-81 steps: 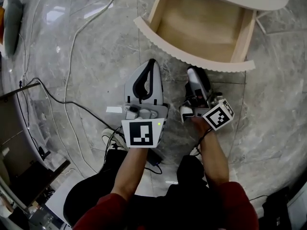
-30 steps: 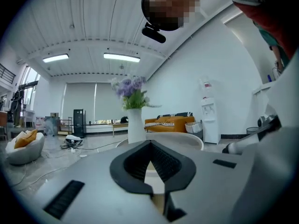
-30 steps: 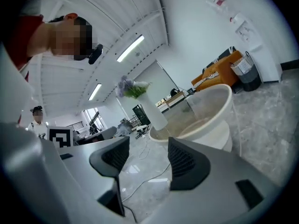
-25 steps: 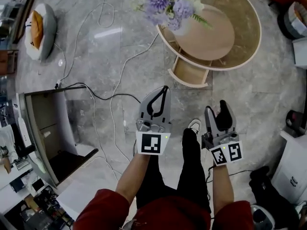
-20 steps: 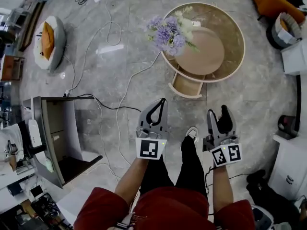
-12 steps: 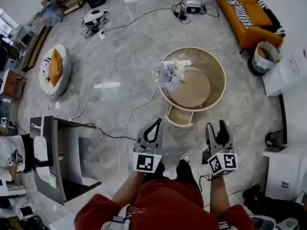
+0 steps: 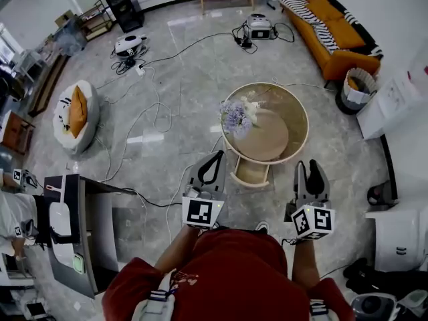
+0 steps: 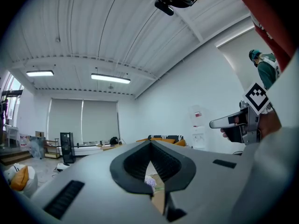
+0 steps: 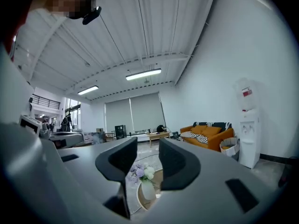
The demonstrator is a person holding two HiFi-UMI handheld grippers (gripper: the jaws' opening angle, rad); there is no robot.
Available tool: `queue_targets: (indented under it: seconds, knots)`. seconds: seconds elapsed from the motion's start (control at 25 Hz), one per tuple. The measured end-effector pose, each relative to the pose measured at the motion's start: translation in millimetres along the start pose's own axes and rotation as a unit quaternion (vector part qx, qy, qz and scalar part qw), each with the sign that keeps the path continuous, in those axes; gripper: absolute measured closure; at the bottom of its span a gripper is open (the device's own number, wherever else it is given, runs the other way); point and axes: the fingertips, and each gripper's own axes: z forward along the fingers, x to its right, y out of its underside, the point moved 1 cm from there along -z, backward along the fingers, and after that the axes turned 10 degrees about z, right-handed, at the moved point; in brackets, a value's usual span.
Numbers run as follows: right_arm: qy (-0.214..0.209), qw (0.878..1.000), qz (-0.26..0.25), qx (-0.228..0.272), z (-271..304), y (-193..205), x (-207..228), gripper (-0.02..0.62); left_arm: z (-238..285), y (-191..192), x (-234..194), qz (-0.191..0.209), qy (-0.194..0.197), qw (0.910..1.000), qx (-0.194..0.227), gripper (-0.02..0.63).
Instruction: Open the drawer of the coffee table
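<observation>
Drawer [image 7: 253,172] open, coffee table [image 7: 273,141] farther off, right gripper [image 7: 311,168] jaws closing

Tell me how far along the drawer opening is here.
Done: the drawer of the coffee table stands pulled out toward the person. In hand: nothing. The left gripper has its jaws together and empty. The right gripper's jaws are closing with nothing between them. Both are held clear of the table. Left: nothing visible for this task.
</observation>
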Motion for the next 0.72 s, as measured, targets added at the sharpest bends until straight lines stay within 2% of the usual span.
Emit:
queue_targets:
  seconds: [0.12, 0.28, 0.4, 0.56, 0.72]
  knots:
    - [0.01, 1.0, -0.005, 0.009, 0.3, -2.8, -2.6, 0.504, -1.3, -2.1, -5.3, -0.001, 0.003, 1.0, 0.009, 0.598]
    - [0.017, 1.0, -0.011, 0.015, 1.4, -5.2, -3.4, 0.557, -2.7, -0.3, -10.2, 0.0, -0.004, 0.9999, 0.01, 0.598]
    - [0.026, 0.999, -0.035, 0.024, -2.6, -9.4, -8.2, 0.568, -7.8, -3.7, -12.7, 0.001, -0.006, 0.9999, 0.01, 0.598]
    - [0.014, 0.999, -0.033, 0.027, -0.5, -14.9, -14.2, 0.571, -11.2, -8.4, -15.3, 0.001, -0.013, 0.9999, 0.008, 0.598]
    - [0.009, 0.998, -0.058, 0.027, 0.3, -17.1, -15.5, 0.571, -14.0, -7.8, -13.6, 0.002, -0.015, 0.9999, 0.002, 0.598]
